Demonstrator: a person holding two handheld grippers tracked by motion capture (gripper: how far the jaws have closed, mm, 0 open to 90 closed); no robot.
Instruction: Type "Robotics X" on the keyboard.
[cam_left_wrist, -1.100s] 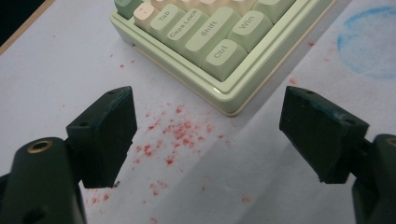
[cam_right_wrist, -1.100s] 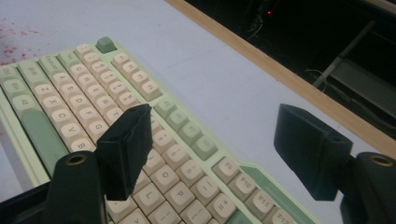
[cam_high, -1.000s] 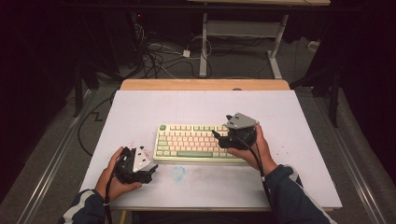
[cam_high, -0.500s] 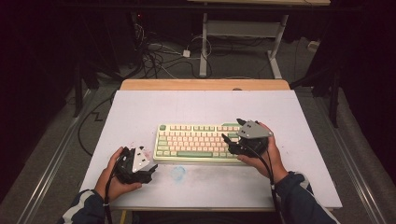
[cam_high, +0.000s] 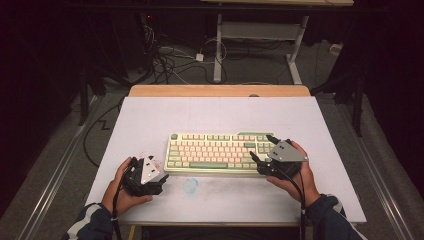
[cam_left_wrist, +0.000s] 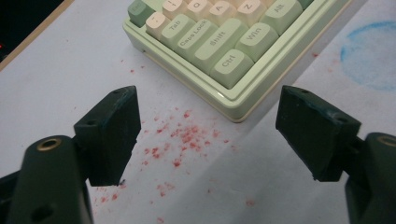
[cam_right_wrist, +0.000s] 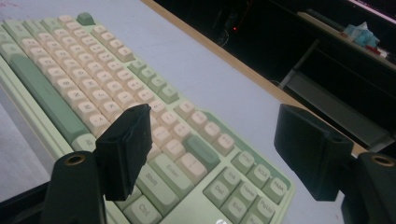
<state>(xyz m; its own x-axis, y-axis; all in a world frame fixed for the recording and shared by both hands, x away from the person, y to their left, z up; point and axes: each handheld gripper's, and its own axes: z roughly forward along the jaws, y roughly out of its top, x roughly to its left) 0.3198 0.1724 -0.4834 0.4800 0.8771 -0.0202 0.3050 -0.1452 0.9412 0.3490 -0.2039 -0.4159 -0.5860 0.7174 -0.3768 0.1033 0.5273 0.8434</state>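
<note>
A pale green keyboard (cam_high: 220, 152) with cream and green keys lies flat on the white table top, a little nearer the person than the middle. My left gripper (cam_high: 162, 172) rests just off its near left corner, which lies ahead of the jaws by the Ctrl key (cam_left_wrist: 229, 67). Its jaws have just been closing slightly; they stand open with nothing between them (cam_left_wrist: 208, 100). My right gripper (cam_high: 261, 146) hovers open over the keyboard's right end, above the keys there (cam_right_wrist: 215, 116). The fingers (cam_right_wrist: 123, 149) grip nothing.
A faint blue ring smudge (cam_high: 191, 186) marks the white sheet (cam_high: 220, 115) in front of the keyboard. Red specks (cam_left_wrist: 187, 135) dot it near the left corner. A wooden edge (cam_high: 220, 91) runs along the far side; cables and a desk frame lie beyond.
The right hand has slid to the right, from over the keyboard's right part to its right end. The left hand has stayed where it was.
</note>
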